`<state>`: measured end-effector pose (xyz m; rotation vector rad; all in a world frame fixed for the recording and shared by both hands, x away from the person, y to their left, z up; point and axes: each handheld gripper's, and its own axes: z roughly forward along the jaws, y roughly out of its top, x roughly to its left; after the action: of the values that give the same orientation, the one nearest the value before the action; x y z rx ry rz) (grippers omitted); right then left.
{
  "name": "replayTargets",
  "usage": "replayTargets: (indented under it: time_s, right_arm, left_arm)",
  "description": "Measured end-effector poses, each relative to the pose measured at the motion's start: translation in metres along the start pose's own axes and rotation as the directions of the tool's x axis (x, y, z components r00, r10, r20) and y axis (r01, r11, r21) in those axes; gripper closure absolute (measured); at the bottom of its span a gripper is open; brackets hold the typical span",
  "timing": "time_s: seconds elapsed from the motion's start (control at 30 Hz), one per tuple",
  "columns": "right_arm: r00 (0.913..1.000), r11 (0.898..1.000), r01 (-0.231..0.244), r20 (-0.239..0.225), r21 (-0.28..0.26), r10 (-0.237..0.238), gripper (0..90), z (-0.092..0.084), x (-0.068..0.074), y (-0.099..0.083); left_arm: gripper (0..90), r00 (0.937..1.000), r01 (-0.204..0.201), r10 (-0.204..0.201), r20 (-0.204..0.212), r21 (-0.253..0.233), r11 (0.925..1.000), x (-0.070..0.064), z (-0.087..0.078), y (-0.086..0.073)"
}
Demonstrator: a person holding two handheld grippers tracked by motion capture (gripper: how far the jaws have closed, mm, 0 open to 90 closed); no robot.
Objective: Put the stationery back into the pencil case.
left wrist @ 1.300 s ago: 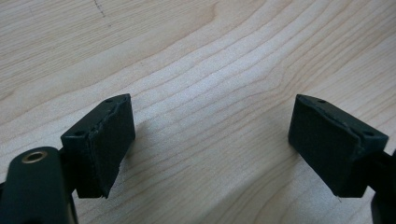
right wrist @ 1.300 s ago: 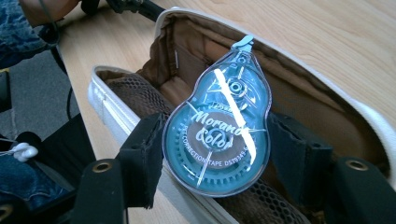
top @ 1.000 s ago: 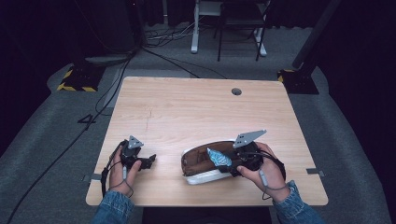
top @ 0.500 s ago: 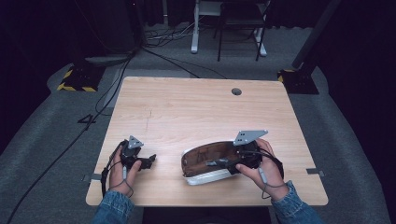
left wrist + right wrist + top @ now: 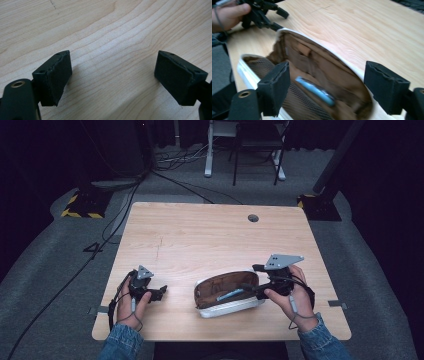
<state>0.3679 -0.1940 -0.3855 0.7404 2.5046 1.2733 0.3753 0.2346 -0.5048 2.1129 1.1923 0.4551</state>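
Brown-lined, white-rimmed open case [image 5: 227, 295] holds a loose blue pen [image 5: 315, 90], so the wide-open right gripper [image 5: 325, 87] could clip its rim and tip it, while the left gripper [image 5: 113, 80] idles open at the near left.

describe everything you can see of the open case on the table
The case is an oval clamshell with a white rim and a brown lining that looks like fabric with pockets. It lies open near the front edge of the wooden table, its lid raised. A slim blue object lies inside on the ribbed base. The right gripper is at its right end, jaws open on either side of the opening, pads not pressing it.
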Motion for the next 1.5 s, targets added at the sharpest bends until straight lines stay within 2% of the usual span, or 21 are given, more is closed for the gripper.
replayTargets:
  time_s: [0.27,0.6,0.8,0.93,1.03,1.2,1.23,1.3,1.5]
  right_arm:
    - [0.9977,0.999,-0.023,0.064,-0.023,0.024,17.8,-0.013,-0.019,-0.007]
    - [0.9866,0.997,-0.08,0.141,-0.021,0.082,16.7,-0.028,-0.044,-0.025]
    - [0.9713,0.991,-0.13,0.199,-0.017,0.13,16.7,-0.036,-0.061,-0.039]
    - [0.9634,0.989,-0.145,0.226,-0.01,0.143,16.7,-0.039,-0.071,-0.048]
    - [0.9534,0.987,-0.162,0.257,-0.008,0.158,16.7,-0.039,-0.08,-0.056]
    - [0.9369,0.981,-0.192,0.296,-0.006,0.185,16.6,-0.037,-0.092,-0.068]
    - [0.9369,0.981,-0.192,0.296,-0.006,0.185,16.6,-0.037,-0.092,-0.068]
    - [0.9277,0.978,-0.21,0.314,-0.007,0.202,16.6,-0.035,-0.098,-0.074]
    - [0.9135,0.973,-0.233,0.343,0.001,0.218,16.6,-0.028,-0.108,-0.089]
  left_arm:
    - [14.6,1.0,0.0,0.0,0.001,0.0,1.0,0.0,0.0,0.0]
    - [14.1,1.0,-0.005,0.005,0.007,0.0,1.0,0.001,0.001,0.001]
    - [14.1,1.0,-0.003,0.003,0.009,0.0,1.0,0.001,0.001,0.001]
    - [14.1,1.0,-0.002,0.002,0.009,0.0,1.0,0.001,0.001,0.001]
    - [14.1,1.0,-0.001,0.001,0.008,-0.003,1.0,0.001,0.001,0.001]
    - [14.1,1.0,-0.001,0.001,0.008,-0.003,1.0,0.001,0.001,0.001]
    - [14.1,1.0,-0.001,0.001,0.008,-0.003,1.0,0.001,0.001,0.001]
    - [14.1,1.0,0.0,0.0,0.009,-0.002,1.0,0.001,0.001,0.001]
    - [14.1,1.0,-0.001,0.001,0.008,-0.003,1.0,0.001,0.001,0.001]
